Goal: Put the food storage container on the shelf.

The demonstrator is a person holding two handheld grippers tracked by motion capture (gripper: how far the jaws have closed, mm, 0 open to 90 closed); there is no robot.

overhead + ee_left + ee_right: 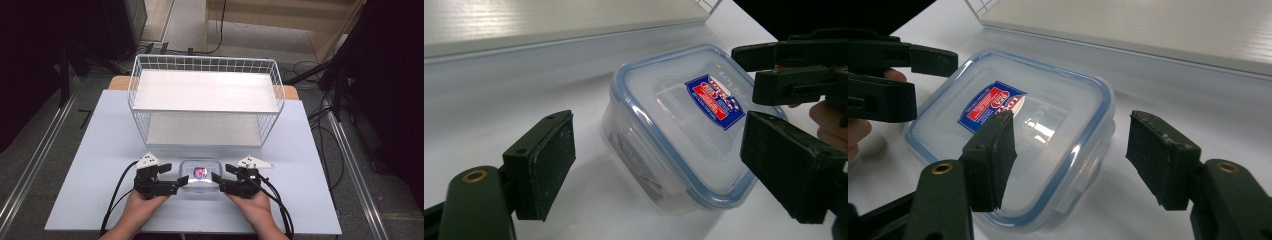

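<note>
Clear plastic container [200, 178] with a blue-rimmed lid and a red-and-blue label [200, 172] on top sits flat on the table [100, 150], close to the near edge, about mid-width. Lid is on. Something reddish shows through the side wall in the left gripper view [639, 160], too blurred to tell what.

Left gripper [184, 180] comes in from the container's left side, right gripper [215, 178] from its right side, both held low and roughly level, tips pointing inward at each other across the box. A hand backs each gripper at the near table edge, cables trailing off toward the person.

Left gripper view: container [679, 125] lies between the two black jaws, pads parted with a clear gap on either side, no contact seen. Jaws open, nothing gripped.

Right gripper view: one pad [993, 157] hangs over the lid, the other pad [1160, 157] stands out past the container's [1013, 135] corner over bare table. Jaws spread, not pressing on the box; open.

Each gripper view also catches the other gripper's black jaws on the far side of the container.

Behind the container, toward the far edge, a white wire rack [205, 100] with two flat white shelves stands mid-table, well apart from the box.
</note>
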